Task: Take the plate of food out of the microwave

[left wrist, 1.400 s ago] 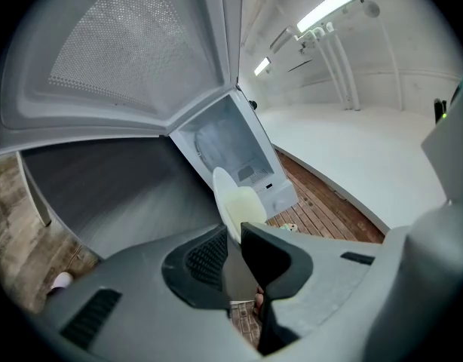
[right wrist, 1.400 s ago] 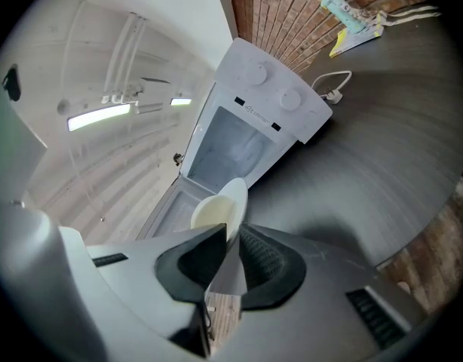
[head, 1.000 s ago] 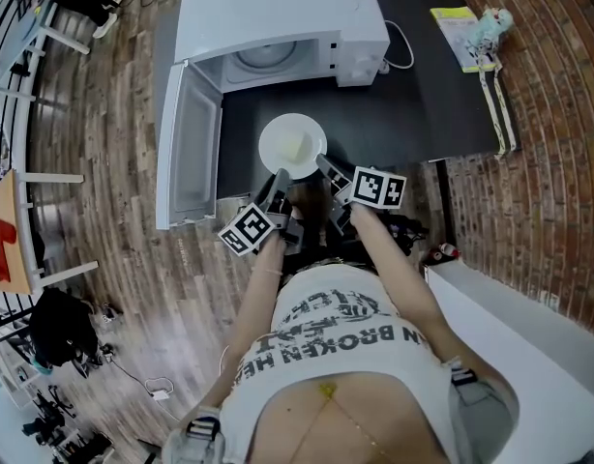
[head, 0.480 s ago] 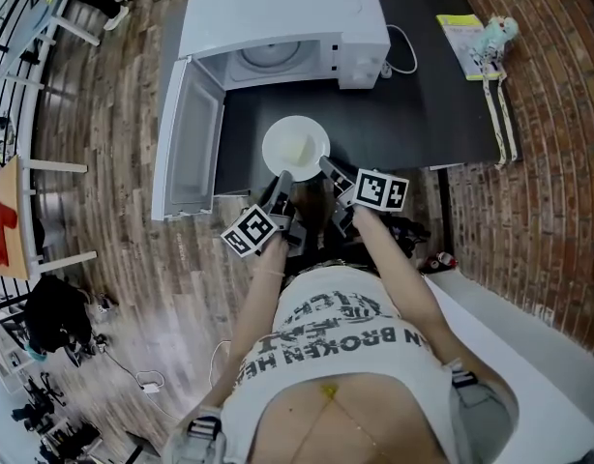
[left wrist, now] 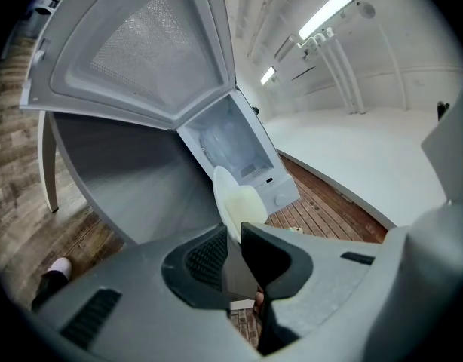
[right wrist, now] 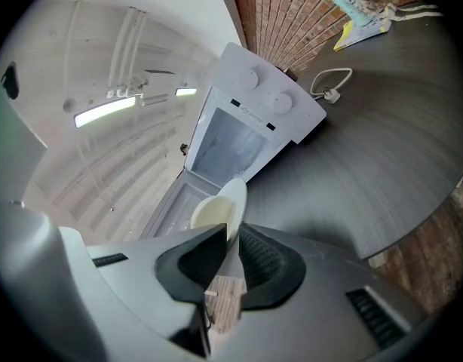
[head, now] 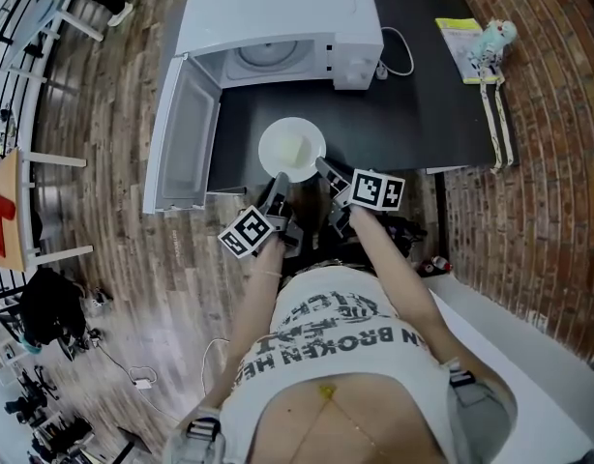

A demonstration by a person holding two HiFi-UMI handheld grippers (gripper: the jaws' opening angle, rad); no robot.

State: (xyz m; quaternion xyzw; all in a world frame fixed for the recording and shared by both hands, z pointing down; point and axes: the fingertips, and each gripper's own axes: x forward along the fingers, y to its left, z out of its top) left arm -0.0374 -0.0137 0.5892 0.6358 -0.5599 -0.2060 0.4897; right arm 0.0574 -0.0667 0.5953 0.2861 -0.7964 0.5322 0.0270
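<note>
One plate [head: 292,148], left claw [left wrist: 233,234] and right claw [right wrist: 231,232] clamped on its rim, one open microwave [head: 278,13]

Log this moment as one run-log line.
stage: plate outside microwave | left gripper: shut on plate rim | right gripper: shut on plate rim | plate: over table | door: open

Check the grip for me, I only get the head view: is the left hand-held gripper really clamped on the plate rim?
Observer: Yes. In the left gripper view, the left hand-held gripper has the rim of the plate pinched between its jaws.
Operator: Right one?
Observer: Same. In the right gripper view, the right hand-held gripper has its jaws closed on the rim, with the plate edge-on between them.
</note>
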